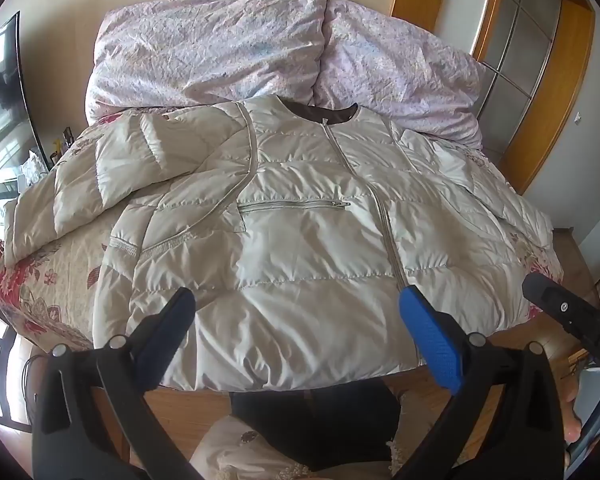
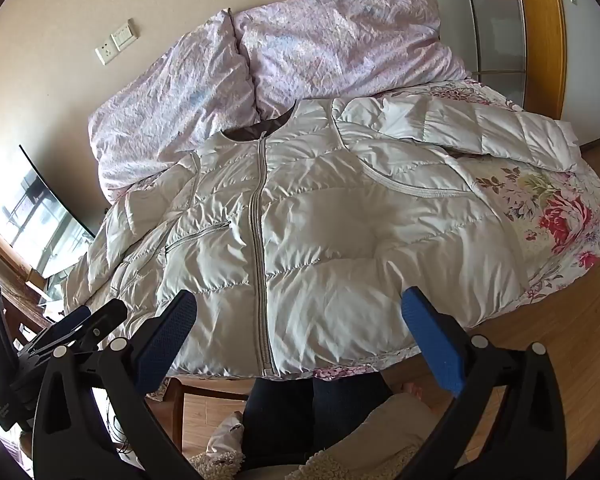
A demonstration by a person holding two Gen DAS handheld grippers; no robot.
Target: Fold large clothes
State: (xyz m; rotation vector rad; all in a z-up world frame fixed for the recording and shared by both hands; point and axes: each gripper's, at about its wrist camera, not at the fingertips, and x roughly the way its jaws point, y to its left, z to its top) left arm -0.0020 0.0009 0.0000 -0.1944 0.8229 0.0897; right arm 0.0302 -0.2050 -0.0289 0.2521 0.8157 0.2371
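A cream quilted puffer jacket (image 1: 300,236) lies front up and zipped on the bed, collar at the far side, hem at the near edge. It also shows in the right wrist view (image 2: 340,232). One sleeve (image 1: 112,176) is bent over at the left; the other sleeve (image 2: 480,128) stretches out to the right. My left gripper (image 1: 296,300) is open and empty, above the hem. My right gripper (image 2: 296,304) is open and empty, above the hem near the zipper (image 2: 260,240). The right gripper's tip (image 1: 556,304) shows at the right of the left wrist view.
The bed has a floral cover (image 2: 560,216). Two pink crumpled pillows (image 1: 220,48) lie behind the collar. A TV screen (image 1: 0,112) stands left of the bed. A wooden door frame (image 1: 548,92) is at the right. Wood floor (image 2: 560,340) lies below the bed edge. The person's dark-clad legs (image 1: 316,424) are below.
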